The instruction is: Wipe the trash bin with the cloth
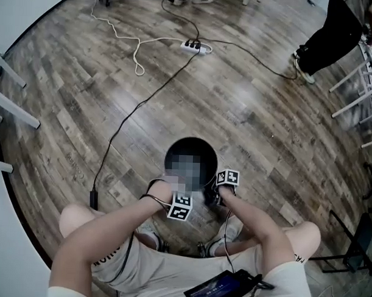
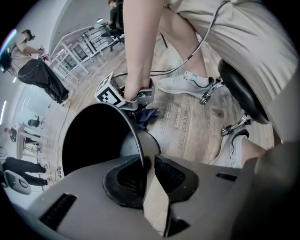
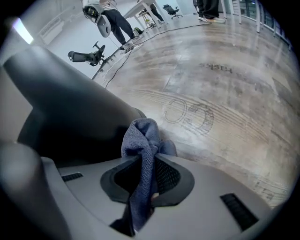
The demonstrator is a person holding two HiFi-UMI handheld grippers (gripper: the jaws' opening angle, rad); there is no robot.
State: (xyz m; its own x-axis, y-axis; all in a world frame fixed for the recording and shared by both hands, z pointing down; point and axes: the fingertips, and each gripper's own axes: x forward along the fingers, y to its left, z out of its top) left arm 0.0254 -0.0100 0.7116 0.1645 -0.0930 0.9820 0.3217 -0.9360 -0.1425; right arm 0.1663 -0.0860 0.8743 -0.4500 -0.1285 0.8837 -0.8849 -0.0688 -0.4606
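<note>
Head view, seen from my seat. The trash bin [image 1: 192,139], black and round, stands on the wooden floor [image 1: 266,117] between my feet, its open mouth turned up to the camera. Both of my forearms reach down to its near rim, and each tool's marker cube lies just beside that rim.

Left gripper view. My left tool [image 2: 146,171] is pinched on the bin's thin rim. The wall edge runs straight down between the two pads, one pad inside the bin and one outside. Across the dark opening, at the opposite side of the rim, my other hand is visible with its marker cube and a dark blue fold of the cloth [image 2: 146,116] hanging under it. A white shoe [image 2: 180,84] and the black seat of a stool [image 2: 243,93] lie beyond.

Right gripper view. My right tool [image 3: 149,173] is pressed together on the cloth. A blue-grey bunch stands up past the fingertips, and a strip trails back between the pads. The bunch sits just beside the bin's dark outer wall, low and near the floor. Whether the fabric touches the wall cannot be told from this view.

Background. A white power strip [image 1: 195,46] with trailing cables lies on the floor, well apart from the bin.
</note>
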